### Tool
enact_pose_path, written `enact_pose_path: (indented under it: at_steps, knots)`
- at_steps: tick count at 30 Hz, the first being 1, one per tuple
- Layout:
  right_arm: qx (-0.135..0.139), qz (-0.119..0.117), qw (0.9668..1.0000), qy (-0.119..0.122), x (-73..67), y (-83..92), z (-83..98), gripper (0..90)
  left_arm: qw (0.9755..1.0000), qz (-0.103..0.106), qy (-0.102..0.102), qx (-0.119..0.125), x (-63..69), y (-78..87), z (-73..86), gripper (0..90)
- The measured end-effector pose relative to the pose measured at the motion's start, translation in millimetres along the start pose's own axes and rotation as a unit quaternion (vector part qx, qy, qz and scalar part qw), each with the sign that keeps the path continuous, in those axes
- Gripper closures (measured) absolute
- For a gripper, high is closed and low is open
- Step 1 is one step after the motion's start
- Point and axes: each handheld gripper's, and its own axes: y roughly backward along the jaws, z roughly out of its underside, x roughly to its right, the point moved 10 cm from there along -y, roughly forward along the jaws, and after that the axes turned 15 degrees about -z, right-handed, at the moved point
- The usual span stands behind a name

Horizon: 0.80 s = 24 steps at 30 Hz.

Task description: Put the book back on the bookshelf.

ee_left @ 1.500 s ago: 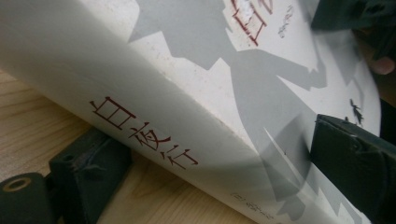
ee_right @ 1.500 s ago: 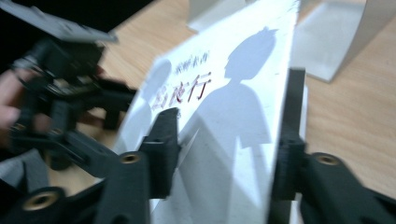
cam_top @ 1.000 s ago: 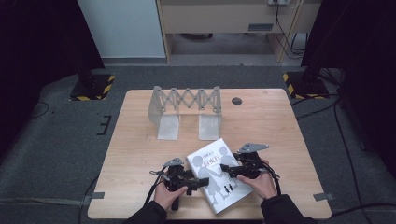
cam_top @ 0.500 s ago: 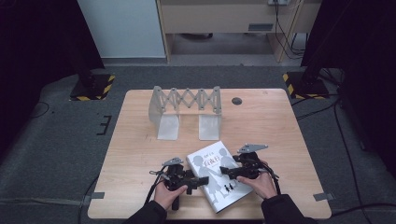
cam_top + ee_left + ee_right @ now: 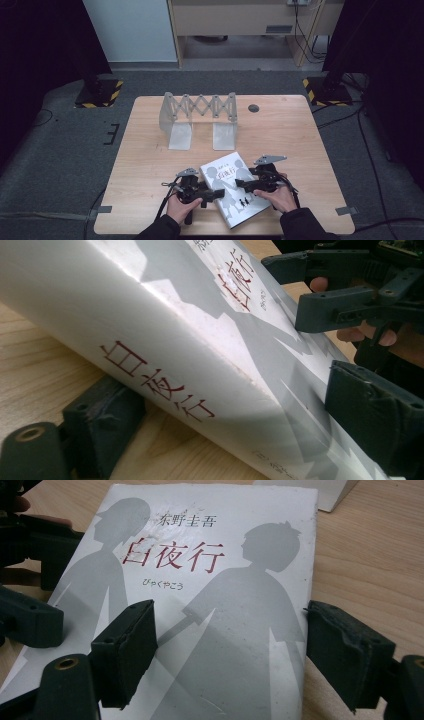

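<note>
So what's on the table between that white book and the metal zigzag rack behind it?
Nothing: in the high view, the stretch between the book and the rack is bare wooden table.

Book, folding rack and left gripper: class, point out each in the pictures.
Book [image 5: 220,610], right gripper view, middle of the front cover.
Folding rack [image 5: 200,106], high view, its crisscross lattice.
Left gripper [image 5: 218,195], high view, between its fingertips.

1. We see a light wooden table [image 5: 150,165] standing on grey floor.
2. An expandable metal book rack [image 5: 199,120] stands toward the far edge, its two plates flat on the top.
3. A small dark round cap [image 5: 253,108] sits beside the rack.
4. A white paperback book [image 5: 234,195] rests near the front edge.
</note>
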Motion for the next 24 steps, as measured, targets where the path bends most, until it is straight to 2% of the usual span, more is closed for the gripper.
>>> enact_pose_path:
  at_steps: [8, 13, 16, 19, 24]
  knots:
    - [-0.001, 0.001, 1.0000, 0.000, -1.9, 0.9, 0.7, 24.4, 0.9999, -0.001, -0.011, 0.005, 1.7, -0.7, 1.2, 4.3]
    - [-0.005, 0.002, 1.0000, -0.007, -3.5, 3.1, 1.6, 28.1, 0.9997, -0.001, -0.021, 0.011, 2.7, -2.2, 1.6, 1.8]
    - [-0.006, 0.000, 0.9999, -0.011, -3.8, 3.2, 2.4, 28.8, 0.9997, -0.002, -0.016, 0.017, 2.7, -2.5, 1.4, 1.2]
    - [-0.007, -0.008, 0.9998, -0.016, -5.9, 1.5, 3.2, 28.8, 0.9997, -0.002, 0.001, 0.024, 2.5, -2.3, 0.6, 1.1]
    - [-0.003, -0.014, 0.9998, -0.016, -6.8, 0.9, 3.5, 28.7, 0.9997, -0.006, -0.001, 0.025, 2.3, -2.8, 0.3, 1.1]
